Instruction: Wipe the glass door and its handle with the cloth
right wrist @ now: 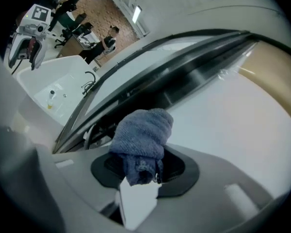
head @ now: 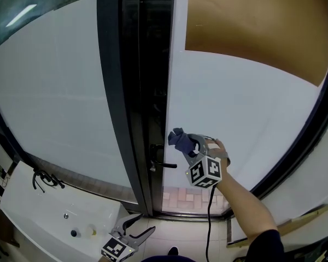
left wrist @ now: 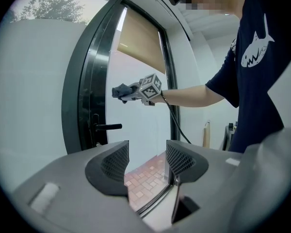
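My right gripper (head: pixel 187 142) is shut on a bunched blue cloth (head: pixel 179 138), held close to the frosted glass door (head: pixel 235 102) near its left edge. The cloth (right wrist: pixel 140 137) bulges out between the jaws in the right gripper view, with the glass just beyond it. The black lever handle (head: pixel 163 164) sticks out from the dark door frame (head: pixel 126 91) just below and left of the cloth. My left gripper (head: pixel 135 229) hangs low near the floor, open and empty, its jaws (left wrist: pixel 145 163) apart and pointing toward the door and handle (left wrist: pixel 108 126).
A white basin (head: pixel 54 212) with a black tap sits at lower left beside the left gripper. A tan blind (head: pixel 257 21) covers the door's upper right. Brick paving (head: pixel 191 195) shows through the clear strip at the door's bottom. A wooden stick (head: pixel 295 222) lies at lower right.
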### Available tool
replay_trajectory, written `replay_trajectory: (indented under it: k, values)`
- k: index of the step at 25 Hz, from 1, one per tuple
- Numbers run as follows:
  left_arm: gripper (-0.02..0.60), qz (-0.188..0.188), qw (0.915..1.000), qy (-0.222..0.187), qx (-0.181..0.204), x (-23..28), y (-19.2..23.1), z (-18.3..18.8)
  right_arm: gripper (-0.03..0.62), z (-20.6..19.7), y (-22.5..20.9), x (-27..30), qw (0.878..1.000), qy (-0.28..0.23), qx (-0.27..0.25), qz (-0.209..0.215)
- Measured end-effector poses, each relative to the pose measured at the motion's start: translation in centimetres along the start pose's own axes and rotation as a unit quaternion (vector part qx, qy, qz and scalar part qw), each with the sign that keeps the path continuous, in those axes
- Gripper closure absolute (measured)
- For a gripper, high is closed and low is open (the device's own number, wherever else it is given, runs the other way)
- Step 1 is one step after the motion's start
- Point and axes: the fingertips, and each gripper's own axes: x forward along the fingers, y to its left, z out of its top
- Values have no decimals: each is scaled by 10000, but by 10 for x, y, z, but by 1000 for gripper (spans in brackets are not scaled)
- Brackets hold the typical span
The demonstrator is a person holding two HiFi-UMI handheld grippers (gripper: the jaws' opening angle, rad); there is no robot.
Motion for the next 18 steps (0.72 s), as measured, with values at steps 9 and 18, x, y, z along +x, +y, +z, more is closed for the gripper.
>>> replay_trajectory:
  k: [9,18]
  values:
    - [345,238,9997,-8,-97,-19,7,-4,448,62,48,78,9969,61,-443,647]
    - [345,141,9999,26,-62,-18,10,-5,448,-14,36,53,9955,620,-455,561]
